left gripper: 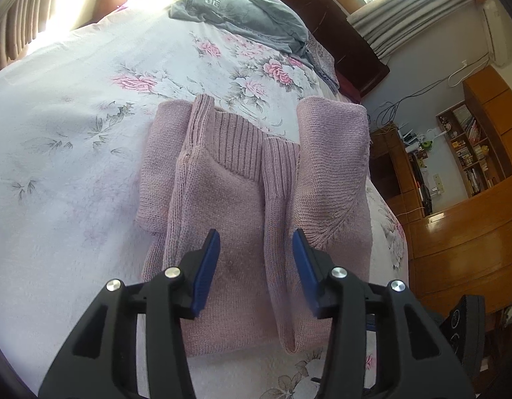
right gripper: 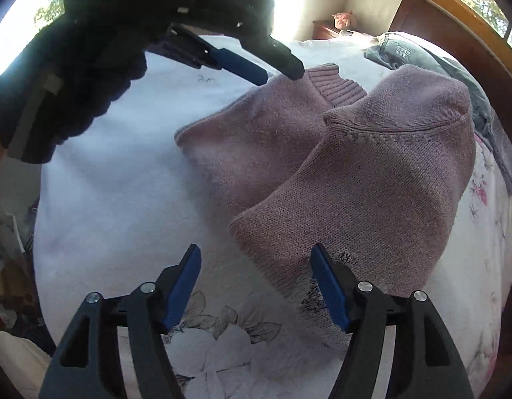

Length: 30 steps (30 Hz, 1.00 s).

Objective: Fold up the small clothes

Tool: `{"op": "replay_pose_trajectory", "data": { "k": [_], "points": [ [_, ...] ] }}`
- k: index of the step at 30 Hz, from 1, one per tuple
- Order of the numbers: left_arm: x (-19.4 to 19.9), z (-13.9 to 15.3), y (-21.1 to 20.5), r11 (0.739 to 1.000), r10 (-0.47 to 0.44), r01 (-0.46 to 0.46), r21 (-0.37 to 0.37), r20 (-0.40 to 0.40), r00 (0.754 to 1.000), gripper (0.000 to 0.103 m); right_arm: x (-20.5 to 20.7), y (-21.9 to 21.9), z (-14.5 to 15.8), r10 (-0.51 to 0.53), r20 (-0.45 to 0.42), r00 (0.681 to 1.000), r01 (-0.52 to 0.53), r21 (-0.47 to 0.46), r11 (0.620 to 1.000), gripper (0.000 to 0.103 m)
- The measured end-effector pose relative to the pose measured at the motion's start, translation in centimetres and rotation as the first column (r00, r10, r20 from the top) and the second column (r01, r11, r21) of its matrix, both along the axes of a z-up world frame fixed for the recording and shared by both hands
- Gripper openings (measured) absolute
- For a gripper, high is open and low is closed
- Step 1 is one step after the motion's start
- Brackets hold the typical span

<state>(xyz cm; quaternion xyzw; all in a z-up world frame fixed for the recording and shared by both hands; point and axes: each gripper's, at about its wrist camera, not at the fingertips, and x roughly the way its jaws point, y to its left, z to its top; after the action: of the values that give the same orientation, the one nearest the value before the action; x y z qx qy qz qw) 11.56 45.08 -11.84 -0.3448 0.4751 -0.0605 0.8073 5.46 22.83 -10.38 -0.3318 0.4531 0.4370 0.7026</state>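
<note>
Folding partly done. Pink sweater lies flat on flowery bed, both sides and sleeves turned in, ribbed collar showing. Still long; bottom-to-top fold looks left to do. Left gripper over sweater, jaws spread, holding nothing. Right gripper near sweater's edge, jaws spread, empty too.

The sweater's near hem is hidden behind the left gripper. In the right wrist view, the bed runs past the frame edge. The shelf items are too small to identify. Window glare washes out the bed's far corner.
</note>
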Motion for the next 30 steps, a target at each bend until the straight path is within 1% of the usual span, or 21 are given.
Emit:
{"op": "replay_pose_trajectory", "data": {
  "k": [1, 2, 4, 5, 6, 7, 8, 10, 12, 13, 14, 16, 18, 20, 22, 26, 28, 30],
  "points": [
    [0.1, 0.1, -0.2, 1.0, -0.007, 0.007, 0.0, -0.002, 1.0, 0.045, -0.3, 0.3, -0.6, 0.009, 0.036, 0.999, -0.008, -0.023, 1.0, 0.069],
    [0.1, 0.1, -0.4, 1.0, -0.013, 0.013, 0.001, -0.003, 1.0, 0.046, -0.5, 0.2, -1.2, 0.011, 0.054, 0.998, -0.009, -0.036, 0.999, 0.069],
    [0.2, 0.2, -0.6, 1.0, -0.023, 0.023, 0.001, -0.005, 1.0, 0.048, -0.3, 0.7, -2.0, 0.005, 0.081, 0.997, -0.002, -0.047, 0.999, 0.066],
    [0.3, 0.2, -0.7, 1.0, -0.027, 0.027, -0.002, -0.007, 1.0, 0.048, 0.0, 0.7, -2.2, -0.005, 0.086, 0.996, 0.009, -0.046, 0.999, 0.056],
    [0.4, 0.1, -0.9, 1.0, -0.03, 0.029, -0.006, -0.01, 1.0, 0.049, 0.3, 0.7, -2.2, -0.016, 0.079, 0.997, 0.019, -0.036, 0.999, 0.044],
    [0.4, 0.1, -1.0, 0.999, -0.031, 0.031, -0.013, -0.014, 0.999, 0.049, 0.9, 0.6, -2.2, -0.023, 0.035, 0.999, 0.023, -0.011, 1.0, 0.035],
    [0.5, 0.0, -1.0, 0.999, -0.033, 0.032, -0.02, -0.016, 0.999, 0.049, 1.5, 0.3, -1.9, -0.039, -0.023, 0.999, 0.04, 0.022, 0.999, 0.019],
    [0.7, -0.3, -1.2, 0.998, -0.037, 0.036, -0.045, -0.018, 0.999, 0.05, 2.8, -0.7, -1.2, -0.084, -0.081, 0.993, 0.09, 0.075, 0.993, 0.014],
    [1.0, -0.8, -1.4, 0.996, -0.038, 0.037, -0.078, -0.021, 0.999, 0.053, 3.8, -2.0, -0.1, -0.111, -0.162, 0.981, 0.135, 0.147, 0.98, 0.013],
    [1.2, -1.1, -1.5, 0.994, -0.04, 0.037, -0.1, -0.023, 0.999, 0.056, 4.3, -2.8, 0.5, -0.119, -0.217, 0.969, 0.162, 0.193, 0.968, 0.013],
    [1.5, -1.4, -1.6, 0.992, -0.038, 0.034, -0.125, -0.027, 0.999, 0.057, 4.9, -3.5, 1.3, -0.123, -0.267, 0.956, 0.188, 0.235, 0.954, 0.013],
    [2.0, -2.3, -1.8, 0.982, -0.027, 0.02, -0.188, -0.035, 0.999, 0.057, 5.5, -5.2, 2.6, -0.129, -0.336, 0.933, 0.237, 0.304, 0.923, 0.012],
    [2.6, -3.1, -2.0, 0.958, -0.01, 0.001, -0.286, -0.031, 0.999, 0.058, 6.1, -6.7, 4.0, -0.122, -0.39, 0.913, 0.273, 0.36, 0.892, 0.012],
    [3.2, -3.6, -2.3, 0.931, 0.009, -0.014, -0.364, -0.013, 1.0, 0.058, 6.5, -7.8, 4.8, -0.118, -0.415, 0.902, 0.294, 0.391, 0.872, 0.012],
    [4.1, -3.9, -2.9, 0.923, 0.015, -0.017, -0.386, -0.009, 1.0, 0.061, 6.9, -8.5, 5.1, -0.117, -0.424, 0.898, 0.304, 0.407, 0.861, 0.012],
    [6.5, -4.5, -4.3, 0.914, 0.0, -0.011, -0.406, -0.025, 1.0, 0.062, 7.4, -8.5, 4.9, -0.115, -0.444, 0.889, 0.32, 0.42, 0.85, 0.012],
    [7.7, -4.7, -4.8, 0.921, -0.003, -0.01, -0.388, -0.033, 0.999, 0.062, 7.5, -8.8, 5.0, -0.115, -0.456, 0.882, 0.33, 0.426, 0.842, 0.012],
    [8.6, -4.6, -4.8, 0.927, 0.015, -0.025, -0.375, -0.032, 0.999, 0.061, 7.6, -8.6, 5.0, -0.116, -0.461, 0.88, 0.336, 0.43, 0.838, 0.012]
  ]
}}
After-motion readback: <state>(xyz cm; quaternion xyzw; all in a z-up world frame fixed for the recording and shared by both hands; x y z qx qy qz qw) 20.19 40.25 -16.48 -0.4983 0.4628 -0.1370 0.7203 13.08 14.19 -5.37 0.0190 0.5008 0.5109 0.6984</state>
